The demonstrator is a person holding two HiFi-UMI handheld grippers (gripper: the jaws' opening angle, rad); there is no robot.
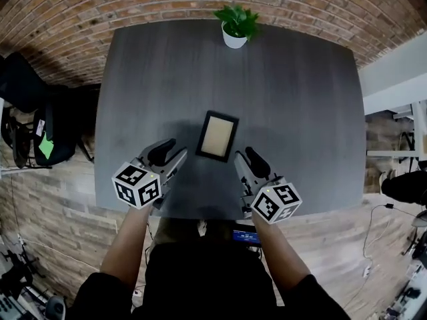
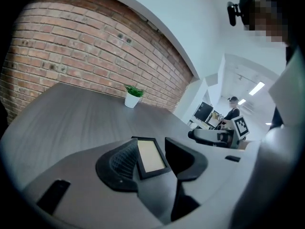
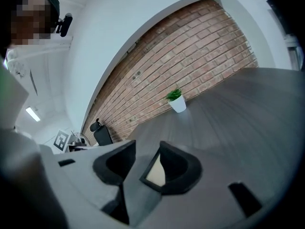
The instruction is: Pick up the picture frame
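The picture frame (image 1: 217,136), black with a tan insert, lies flat near the middle of the dark grey table (image 1: 300,99). My left gripper (image 1: 171,155) hovers just left of the frame's near corner, jaws apart and empty. To the right of the near edge, my right gripper (image 1: 245,159) is also open and empty. In the left gripper view the frame (image 2: 150,156) shows on the table beyond the gap of the left gripper (image 2: 151,152), untouched. In the right gripper view the frame (image 3: 156,171) shows partly behind one jaw of the right gripper (image 3: 145,162).
A small potted plant (image 1: 235,25) in a white pot stands at the table's far edge, by the brick wall. A black chair (image 1: 33,112) stands left of the table. The table's near edge (image 1: 200,213) runs just under both grippers.
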